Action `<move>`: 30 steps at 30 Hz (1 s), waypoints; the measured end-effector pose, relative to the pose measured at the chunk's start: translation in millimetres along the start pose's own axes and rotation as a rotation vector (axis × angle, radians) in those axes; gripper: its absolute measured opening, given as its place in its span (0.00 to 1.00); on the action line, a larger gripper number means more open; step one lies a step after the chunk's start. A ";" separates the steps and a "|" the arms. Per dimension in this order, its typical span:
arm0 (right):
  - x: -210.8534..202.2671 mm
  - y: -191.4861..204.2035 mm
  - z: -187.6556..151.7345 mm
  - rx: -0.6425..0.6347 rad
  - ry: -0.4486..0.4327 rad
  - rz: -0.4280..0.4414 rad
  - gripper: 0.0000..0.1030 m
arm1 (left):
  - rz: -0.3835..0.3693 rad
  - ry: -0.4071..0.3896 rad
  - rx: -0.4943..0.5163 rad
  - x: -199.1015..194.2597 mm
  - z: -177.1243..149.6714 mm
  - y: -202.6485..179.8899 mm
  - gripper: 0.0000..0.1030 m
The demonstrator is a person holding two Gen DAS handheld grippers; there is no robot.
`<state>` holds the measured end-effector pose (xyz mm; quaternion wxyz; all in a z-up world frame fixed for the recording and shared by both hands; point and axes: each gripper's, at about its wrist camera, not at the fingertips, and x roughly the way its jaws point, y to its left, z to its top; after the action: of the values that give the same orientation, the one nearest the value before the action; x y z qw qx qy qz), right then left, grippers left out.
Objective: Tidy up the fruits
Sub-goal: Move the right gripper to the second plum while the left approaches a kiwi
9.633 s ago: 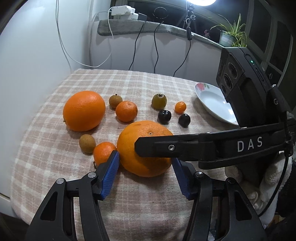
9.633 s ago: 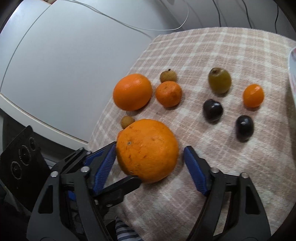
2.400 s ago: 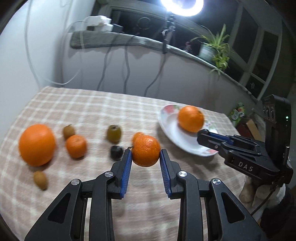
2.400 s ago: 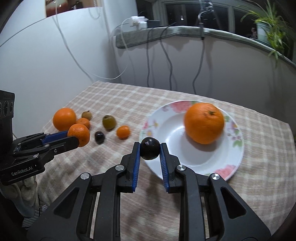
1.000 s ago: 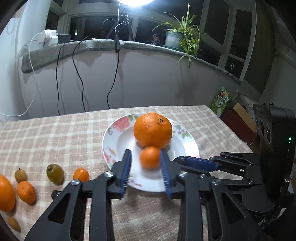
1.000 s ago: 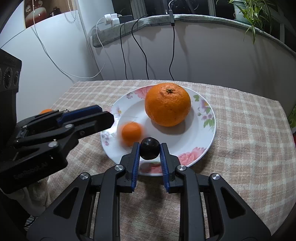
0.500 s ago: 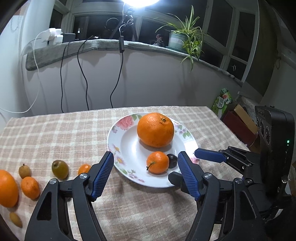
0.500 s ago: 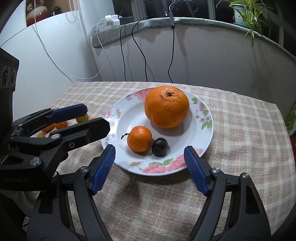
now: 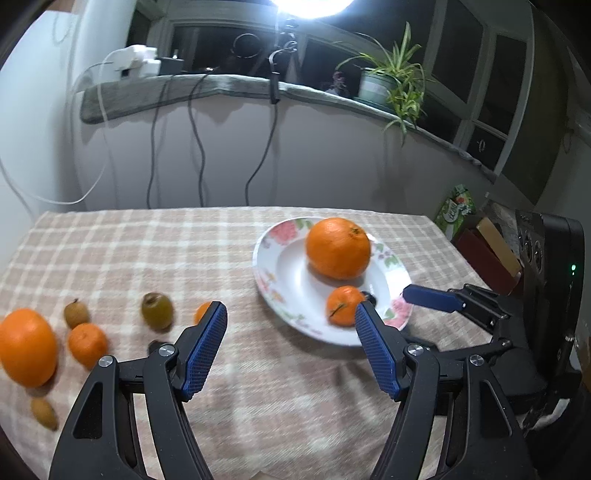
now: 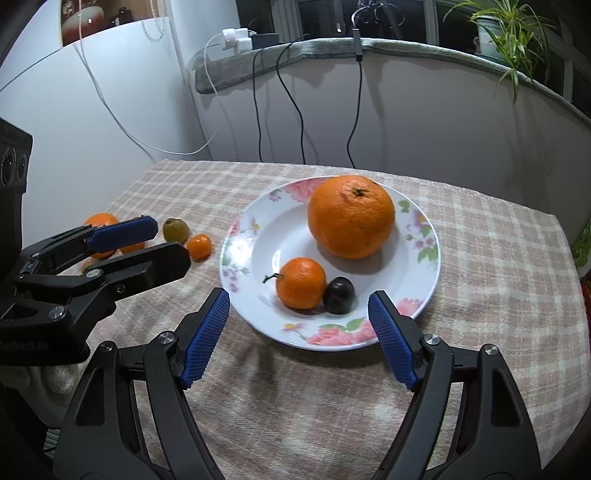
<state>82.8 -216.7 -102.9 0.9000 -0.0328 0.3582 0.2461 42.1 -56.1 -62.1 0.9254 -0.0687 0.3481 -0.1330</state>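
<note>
We find no text we can read with confidence: faint embossed lettering on the body of the left tongs [image 10: 122, 243] is too blurred, and the green packet's [image 9: 455, 210] print is illegible.

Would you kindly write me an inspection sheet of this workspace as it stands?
Surface: table under a checked cloth.
Job's things: floral plate holds a large orange, a mandarin and a dark fruit. On the cloth: second large orange, another mandarin, green fruit, tiny orange fruit, two brown fruits.
Clutter: nothing seen on the table.
Grippers: left tongs and right tongs open, empty.
Cables: black leads and a white lead hang from the ledge.
Surroundings: potted plant, ring light, dark windows.
</note>
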 end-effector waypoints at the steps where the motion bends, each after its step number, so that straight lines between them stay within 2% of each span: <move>1: 0.3 2.3 0.7 -0.006 0.001 0.006 0.78 | 0.007 0.001 -0.005 -2.3 -1.2 3.2 0.70; 18: 18.4 54.9 18.2 -0.118 0.005 0.137 0.78 | 0.168 -0.024 -0.132 -49.1 -27.3 73.4 0.69; 30: 49.3 101.7 23.7 -0.198 0.059 0.233 0.56 | 0.270 0.008 -0.234 -69.1 -55.9 120.1 0.46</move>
<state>80.9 -101.2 -106.0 0.8469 -0.0866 0.3598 0.3817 -21.1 76.9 -87.0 0.9192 -0.1282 0.3708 0.0336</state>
